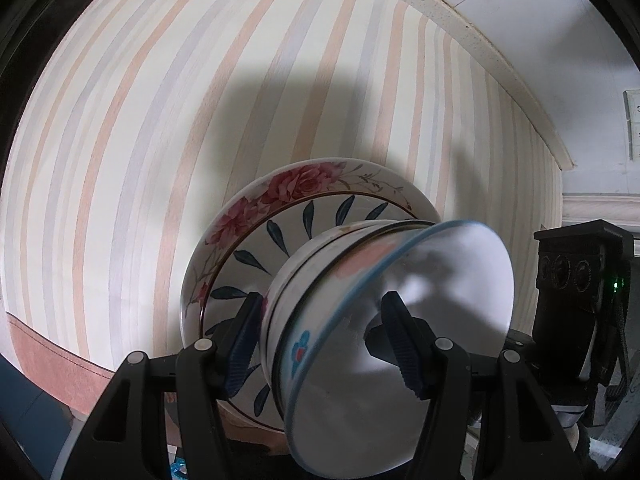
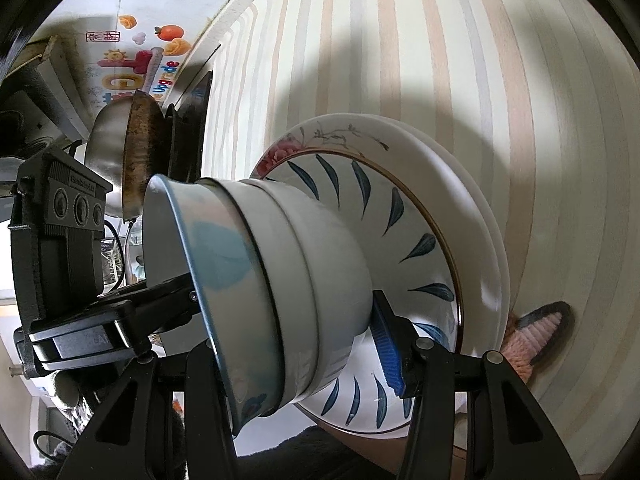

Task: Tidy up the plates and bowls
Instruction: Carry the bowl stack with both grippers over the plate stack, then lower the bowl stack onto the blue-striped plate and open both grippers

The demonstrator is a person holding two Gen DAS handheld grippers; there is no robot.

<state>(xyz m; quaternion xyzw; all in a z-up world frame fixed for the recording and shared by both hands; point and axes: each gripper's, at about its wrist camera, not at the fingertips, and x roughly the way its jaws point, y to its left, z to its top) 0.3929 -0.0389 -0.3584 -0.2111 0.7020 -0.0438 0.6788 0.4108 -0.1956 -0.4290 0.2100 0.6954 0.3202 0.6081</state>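
A stack of nested white bowls point(image 1: 320, 300), topmost blue-rimmed, sits on a blue-leaf plate point(image 1: 280, 232) over a rose-patterned plate point(image 1: 304, 184), above the striped floor point(image 1: 160, 120). The left gripper point(image 1: 324, 344) and right gripper point(image 2: 296, 344) each clamp the bowl stack from opposite sides. In both wrist views the stack's axis appears tilted, rims leaning toward the cameras.

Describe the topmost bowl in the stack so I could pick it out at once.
On the striped tablecloth sits a rose-patterned plate under a blue-leaf plate, with nested white bowls on top. The blue-rimmed top bowl alone has a thin blue rim.
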